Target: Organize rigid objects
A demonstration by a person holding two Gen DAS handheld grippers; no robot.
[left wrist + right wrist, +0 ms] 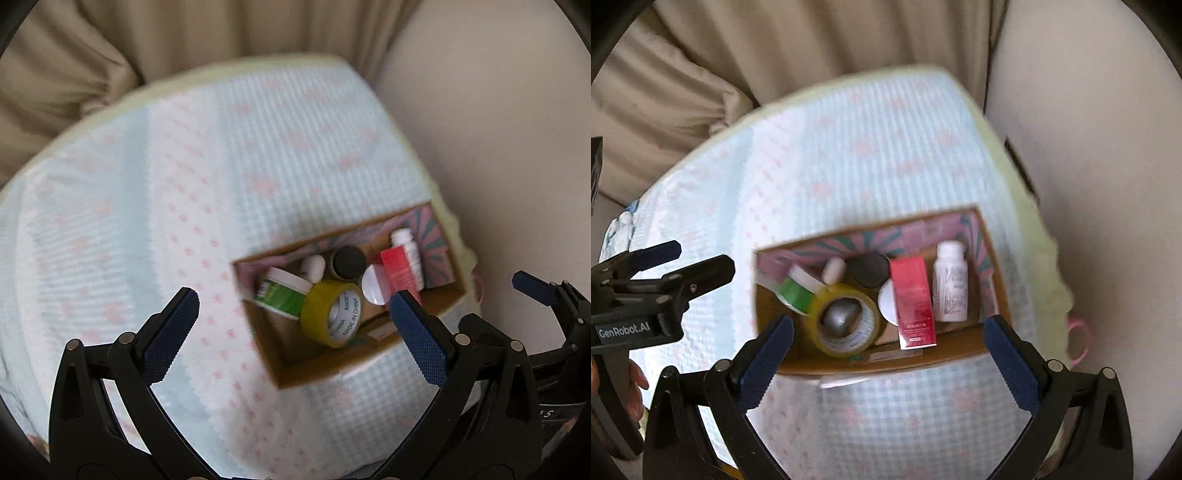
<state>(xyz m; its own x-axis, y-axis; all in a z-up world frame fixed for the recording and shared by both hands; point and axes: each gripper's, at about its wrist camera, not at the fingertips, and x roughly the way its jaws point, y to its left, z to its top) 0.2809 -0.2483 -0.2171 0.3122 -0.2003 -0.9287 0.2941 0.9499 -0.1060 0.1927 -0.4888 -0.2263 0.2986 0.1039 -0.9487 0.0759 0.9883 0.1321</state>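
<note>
An open cardboard box (373,363) (945,360) sits near the right front corner of a cloth-covered table. Inside lie a yellow tape roll (332,314) (846,323), a green-and-white jar (284,291) (798,288), a red carton (400,275) (912,299), a white bottle (408,247) (951,282), a black round lid (349,260) (868,269), a small white capsule-shaped item (313,266) (833,270) and a white disc (373,290) (887,301). My left gripper (293,314) hovers open above the box's left half, holding nothing. My right gripper (888,330) hovers open over the box, empty.
The table (184,221) (849,155) wears a pale blue checked cloth with pink dots and a light green edge. Beige cushions (92,55) lie behind, a cream surface (1089,147) to the right. A pink loop (1080,341) hangs at the table's right edge. A hand (637,384) holds the left gripper.
</note>
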